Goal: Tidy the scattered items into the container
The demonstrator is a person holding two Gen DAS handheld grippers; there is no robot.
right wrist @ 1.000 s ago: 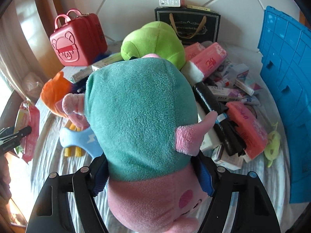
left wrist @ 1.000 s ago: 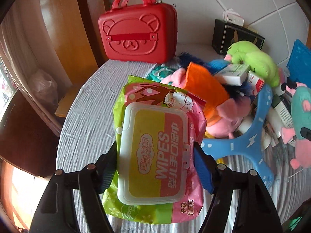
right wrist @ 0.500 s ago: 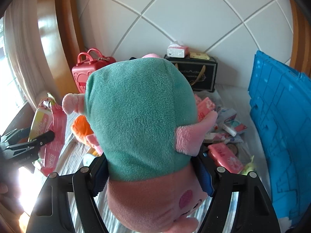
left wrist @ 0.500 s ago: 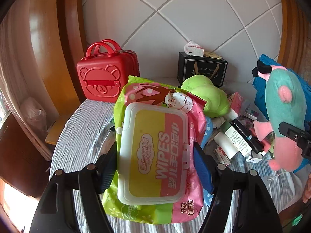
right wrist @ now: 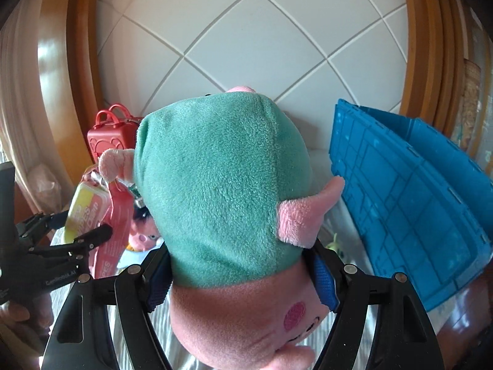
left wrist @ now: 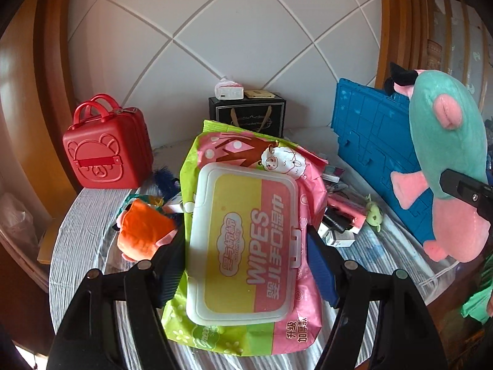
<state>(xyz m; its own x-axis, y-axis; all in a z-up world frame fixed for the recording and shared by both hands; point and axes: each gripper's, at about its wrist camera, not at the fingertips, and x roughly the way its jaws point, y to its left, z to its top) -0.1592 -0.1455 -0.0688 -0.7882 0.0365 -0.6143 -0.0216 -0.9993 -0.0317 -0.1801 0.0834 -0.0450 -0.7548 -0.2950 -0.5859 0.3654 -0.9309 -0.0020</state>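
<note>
While the left tool [left wrist: 246, 256] stays clamped on the wipes pack [left wrist: 243, 246] and the right tool [right wrist: 240, 273] grips the plush pig [right wrist: 222, 191], both loads hang above the cluttered bed [left wrist: 77, 215]. Ahead and right of both tools stands the blue container [right wrist: 400, 203], its long side running away. The right hand looks nearer.

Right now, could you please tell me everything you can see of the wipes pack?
The wipes pack is a soft pink-and-green plastic pouch with a white hard flip lid, closed, printed WIPES beside a cartoon sheep. It is held off the bed, lid facing the camera, clamped at its sides by the left gripper. Nothing else touches it.
</note>
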